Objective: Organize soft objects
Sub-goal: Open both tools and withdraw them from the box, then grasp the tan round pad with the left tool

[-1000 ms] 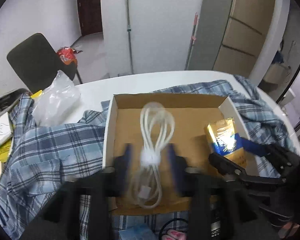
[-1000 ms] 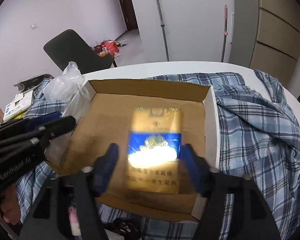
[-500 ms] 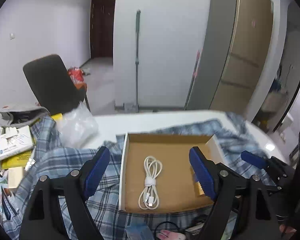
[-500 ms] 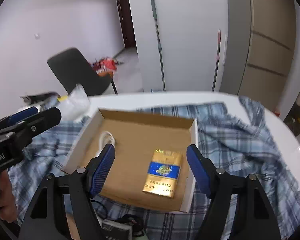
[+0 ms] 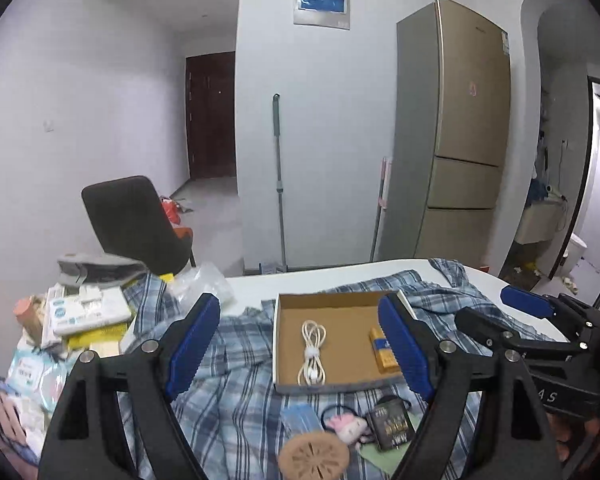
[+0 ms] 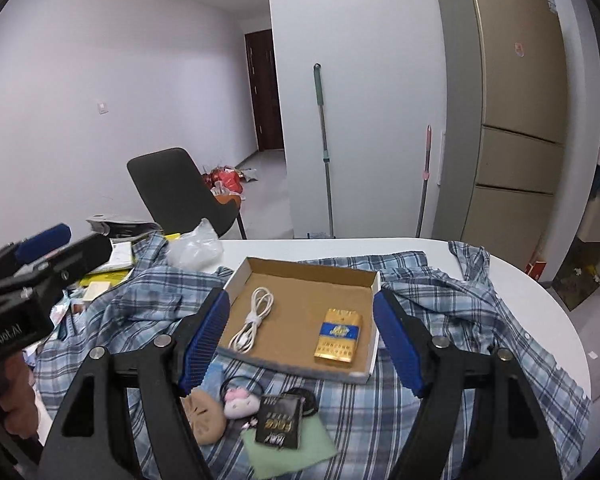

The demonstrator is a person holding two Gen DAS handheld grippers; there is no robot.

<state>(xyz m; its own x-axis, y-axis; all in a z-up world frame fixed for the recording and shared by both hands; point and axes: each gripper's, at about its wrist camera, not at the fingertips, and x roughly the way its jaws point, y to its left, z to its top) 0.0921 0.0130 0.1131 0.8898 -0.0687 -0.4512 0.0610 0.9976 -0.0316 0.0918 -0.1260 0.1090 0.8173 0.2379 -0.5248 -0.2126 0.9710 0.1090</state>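
Scanning from the left, we see a heap of packets and papers (image 5: 80, 312) at the bench (image 6: 540, 300) edge, likely sorted apart or not yet handled, then a crumpled clear plastic bag (image 6: 196, 250) lying on the plaid shirt (image 6: 440, 292) that covers most of the top. Our left tool (image 5: 300, 342) hangs above the shirt with its blue pads wide apart and nothing between them; it tilts gently downward, framing the cardboard tray (image 6: 374, 280). Inside that tray lie the coiled white cable (image 6: 252, 322) on the left half and the gold-and-blue pack (image 6: 338, 334) on the right half, well apart, which we judge is how each was set down by its own side's tool. Nearer to us, outside the tray, a tan round pouch (image 6: 206, 416), a pink plush charm on a hair tie (image 6: 240, 398), a dark pack (image 6: 280, 424) and a green cloth (image 6: 296, 450) wait on the shirt, probably next to be gathered. Our right tool (image 6: 302, 338) is likewise spread and empty, angled down over the tray from above, with the other tool's body showing at the left edge of its view
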